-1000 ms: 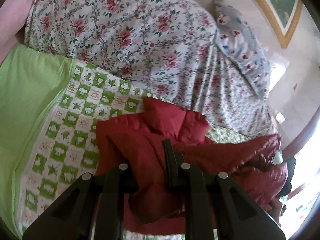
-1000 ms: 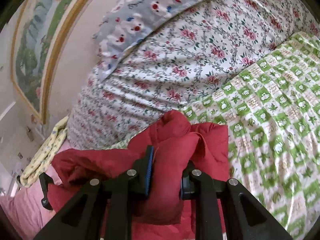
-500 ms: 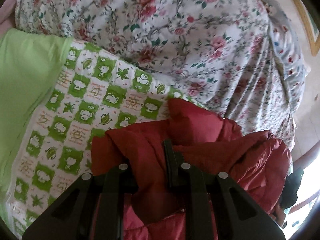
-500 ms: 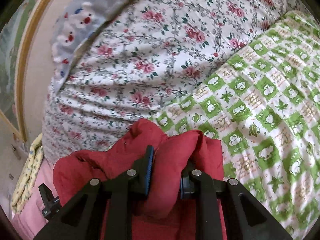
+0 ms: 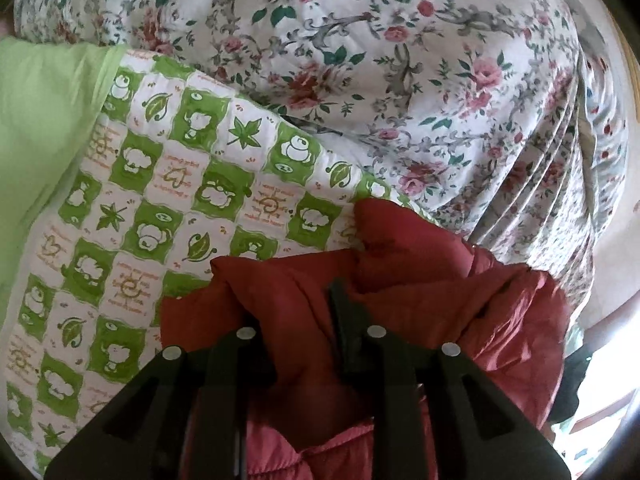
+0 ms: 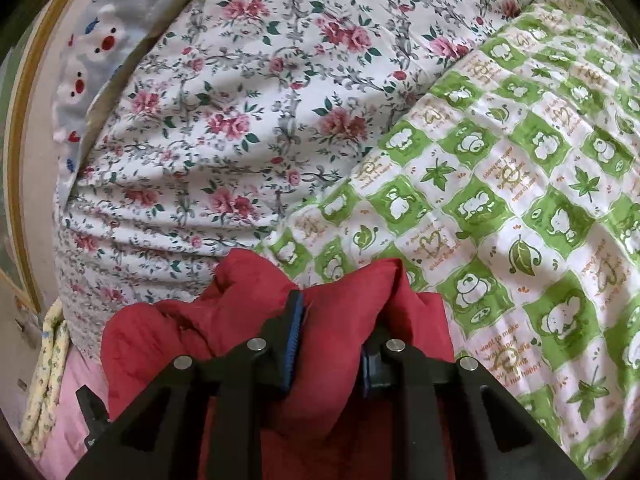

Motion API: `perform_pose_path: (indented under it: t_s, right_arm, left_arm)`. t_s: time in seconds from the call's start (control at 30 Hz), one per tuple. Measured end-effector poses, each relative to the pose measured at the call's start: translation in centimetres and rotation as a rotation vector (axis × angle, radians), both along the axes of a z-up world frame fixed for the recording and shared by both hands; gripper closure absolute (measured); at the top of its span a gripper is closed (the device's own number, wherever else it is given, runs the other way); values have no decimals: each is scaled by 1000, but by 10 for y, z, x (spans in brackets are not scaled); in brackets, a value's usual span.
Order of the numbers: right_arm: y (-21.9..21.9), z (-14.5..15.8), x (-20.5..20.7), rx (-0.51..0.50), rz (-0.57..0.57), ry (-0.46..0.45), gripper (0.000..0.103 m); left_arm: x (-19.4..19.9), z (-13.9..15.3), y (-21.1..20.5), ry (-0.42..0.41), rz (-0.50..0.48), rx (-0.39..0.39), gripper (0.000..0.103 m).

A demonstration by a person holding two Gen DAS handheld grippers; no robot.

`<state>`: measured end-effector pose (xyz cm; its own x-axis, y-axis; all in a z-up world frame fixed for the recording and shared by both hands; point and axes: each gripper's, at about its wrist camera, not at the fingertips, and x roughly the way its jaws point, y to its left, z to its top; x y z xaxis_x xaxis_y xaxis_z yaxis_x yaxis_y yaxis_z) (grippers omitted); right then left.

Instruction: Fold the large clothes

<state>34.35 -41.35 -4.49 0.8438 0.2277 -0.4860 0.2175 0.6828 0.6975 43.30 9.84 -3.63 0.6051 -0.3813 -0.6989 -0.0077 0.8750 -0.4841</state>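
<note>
A red padded jacket [image 5: 420,304] lies bunched in puffy folds on the green-and-white checked quilt [image 5: 168,184] of a bed, close to the floral duvet [image 5: 400,80]. Its quilted fabric [image 6: 332,364] rises in rounded humps, crumpled rather than flat.

The red jacket [image 5: 420,312] runs off the bottom edge in both views, so its full shape cannot be told. Its fabric hides one finger of the left gripper [image 5: 304,320] and most of one finger of the right gripper [image 6: 332,320]. The print on the green quilt [image 6: 520,208] is too small to read. At the left-wrist view's lower right, a dark object [image 5: 572,384] is cut off and unclear.
</note>
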Motion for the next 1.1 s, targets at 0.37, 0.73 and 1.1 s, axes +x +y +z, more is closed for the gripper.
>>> perform_pose_path:
  t_s: [0.37,0.73,1.1]
  right_arm:
    - [3,-9,17,-13,-9,25,82]
    - [6,-9,30,-29,-23,47,82]
    - [-2,21,11,40,22,12,60]
  left_arm:
    - [-43,47,18,-120,-39,-38,74]
    - [-136,65,-80,-254,-407,112,72]
    - [-101,0,-148,-168,-407,420,72]
